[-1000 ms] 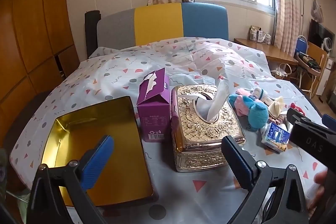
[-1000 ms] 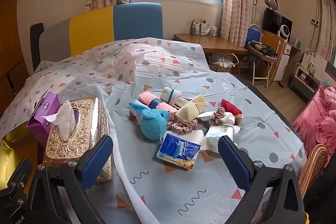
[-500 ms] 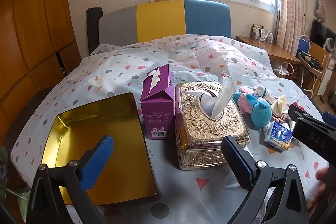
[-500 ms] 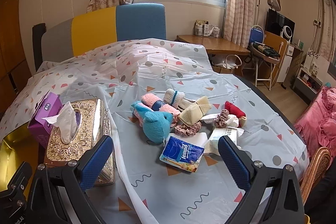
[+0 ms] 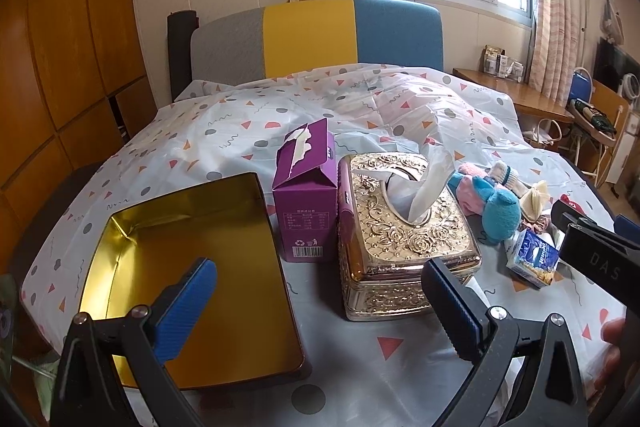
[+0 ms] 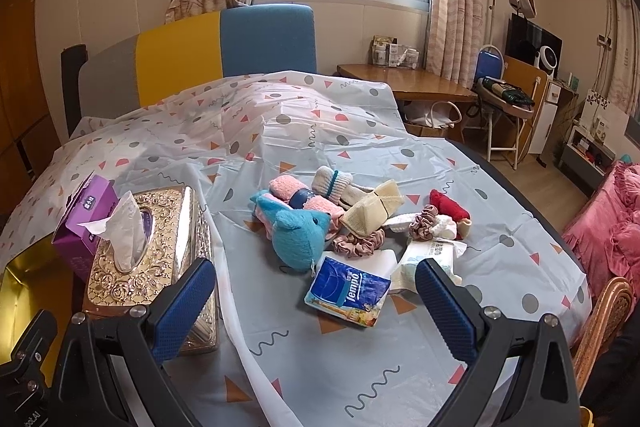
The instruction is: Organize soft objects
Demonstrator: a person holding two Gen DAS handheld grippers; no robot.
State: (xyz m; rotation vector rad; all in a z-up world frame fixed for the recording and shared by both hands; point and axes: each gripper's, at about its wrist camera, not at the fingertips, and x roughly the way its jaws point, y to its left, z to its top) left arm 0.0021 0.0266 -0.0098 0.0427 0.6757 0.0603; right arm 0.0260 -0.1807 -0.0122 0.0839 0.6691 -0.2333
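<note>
A pile of soft things lies on the patterned sheet: a blue plush dolphin (image 6: 298, 235), pink towel rolls (image 6: 286, 187), a white sock roll (image 6: 332, 181), a beige cloth (image 6: 374, 209), scrunchies (image 6: 360, 243), a red item (image 6: 448, 205). A blue Tempo tissue pack (image 6: 346, 291) and a white wipes pack (image 6: 430, 255) lie nearest. My right gripper (image 6: 316, 303) is open and empty, just short of the Tempo pack. My left gripper (image 5: 320, 293) is open and empty, above the gold tin tray (image 5: 192, 255) and the ornate gold tissue box (image 5: 404, 227).
A purple tissue carton (image 5: 306, 195) stands between the tray and the gold box. The bed's headboard (image 5: 312, 39) is at the back. A wooden desk (image 6: 404, 83), a chair (image 6: 490, 67) and pink bedding (image 6: 612, 227) lie to the right.
Both grippers have drawn back and risen slightly, so the objects sit a little farther away. Both stay open and empty. Nothing on the bed has moved.
</note>
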